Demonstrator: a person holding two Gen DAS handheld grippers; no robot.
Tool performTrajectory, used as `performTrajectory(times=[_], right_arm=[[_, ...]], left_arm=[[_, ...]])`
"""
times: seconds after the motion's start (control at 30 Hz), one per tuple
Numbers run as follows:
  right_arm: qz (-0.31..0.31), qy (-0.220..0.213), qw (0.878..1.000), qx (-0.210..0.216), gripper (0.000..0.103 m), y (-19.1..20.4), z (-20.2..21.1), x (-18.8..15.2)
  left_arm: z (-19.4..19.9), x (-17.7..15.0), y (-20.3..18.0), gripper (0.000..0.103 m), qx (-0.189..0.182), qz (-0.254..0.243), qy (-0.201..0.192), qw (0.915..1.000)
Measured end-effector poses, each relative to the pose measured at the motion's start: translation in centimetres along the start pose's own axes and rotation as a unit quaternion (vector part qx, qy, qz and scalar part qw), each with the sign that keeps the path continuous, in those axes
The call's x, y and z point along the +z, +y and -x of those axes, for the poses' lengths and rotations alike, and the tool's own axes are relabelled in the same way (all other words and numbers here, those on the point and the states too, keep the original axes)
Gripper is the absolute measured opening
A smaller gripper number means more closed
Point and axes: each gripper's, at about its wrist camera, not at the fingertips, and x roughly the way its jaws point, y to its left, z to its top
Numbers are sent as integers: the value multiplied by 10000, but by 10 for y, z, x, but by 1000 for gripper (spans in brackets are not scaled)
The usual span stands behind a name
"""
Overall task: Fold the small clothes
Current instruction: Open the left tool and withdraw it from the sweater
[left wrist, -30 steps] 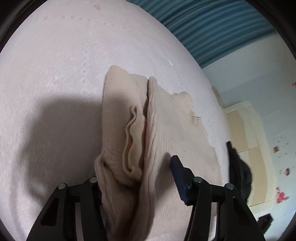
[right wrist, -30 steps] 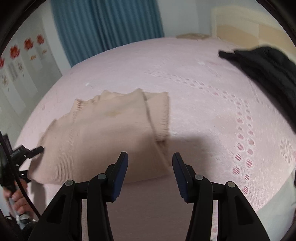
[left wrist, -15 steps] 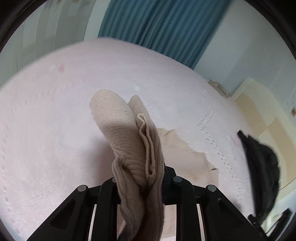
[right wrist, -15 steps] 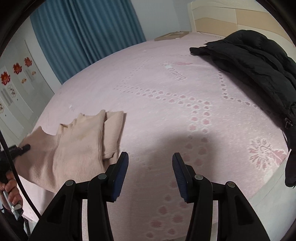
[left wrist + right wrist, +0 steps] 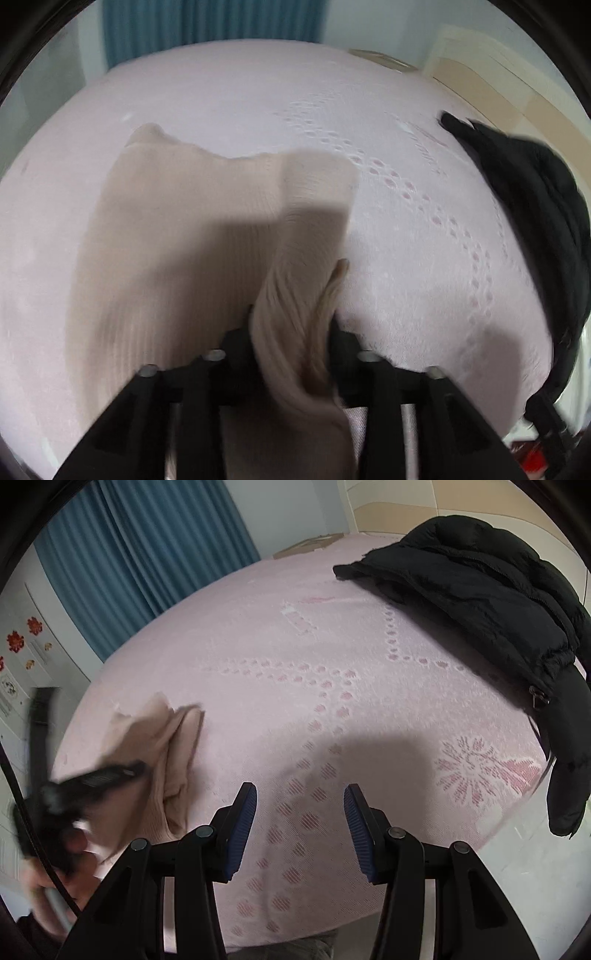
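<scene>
A beige ribbed knit top [image 5: 177, 229] lies spread on the pink bed [image 5: 229, 92], one bunched edge lifted off the cover.

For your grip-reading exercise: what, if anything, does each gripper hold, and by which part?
Left gripper: the beige sweater, by a bunched fold at its near edge. Right gripper: nothing.

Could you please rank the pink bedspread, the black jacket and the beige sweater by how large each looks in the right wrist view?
1. pink bedspread, which fills most of the view
2. black jacket
3. beige sweater, partly hidden behind the blurred left gripper, so its real size stays unsure
</scene>
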Motion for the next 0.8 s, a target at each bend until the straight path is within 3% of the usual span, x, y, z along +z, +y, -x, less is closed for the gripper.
performTrajectory(times=[0.03, 0.07, 0.13, 0.3, 0.57, 0.63, 0.67, 0.7, 0.73, 0.8], right_arm=[[68, 18, 10000, 4, 49, 2, -2, -1], [131, 21, 9999, 14, 49, 4, -3, -2], [248, 15, 9997, 52, 49, 10, -7, 0], [493, -46, 9975, 506, 49, 43, -12, 8], [767, -14, 9823, 1710, 50, 130, -35, 27], [829, 59, 9817, 1713, 50, 145, -50, 27], [914, 86, 9847, 1484, 50, 154, -64, 26], [1042, 192, 9872, 1194, 44, 160, -81, 22], [1142, 283, 9875, 1045, 12, 163, -91, 20], [1350, 172, 9855, 1016, 13, 160, -96, 14]], left_arm=[[4, 0, -4, 71, -208, -137, -39, 9997], [11, 0, -2, 79, -509, -245, -45, 9984], [27, 2, 13, 79, -828, -194, -172, 9962], [66, 8, 92, 78, -1023, 564, -799, 9899], [78, -4, 232, 77, -439, 1391, -1003, 9842], [74, -10, 258, 77, -528, 1629, -1024, 9799], [71, -13, 267, 77, -594, 1726, -1027, 9778], [67, -16, 272, 77, -651, 1800, -1027, 9761], [57, -14, 266, 77, -703, 1869, -1013, 9746], [45, -14, 267, 77, -852, 1925, -954, 9729]])
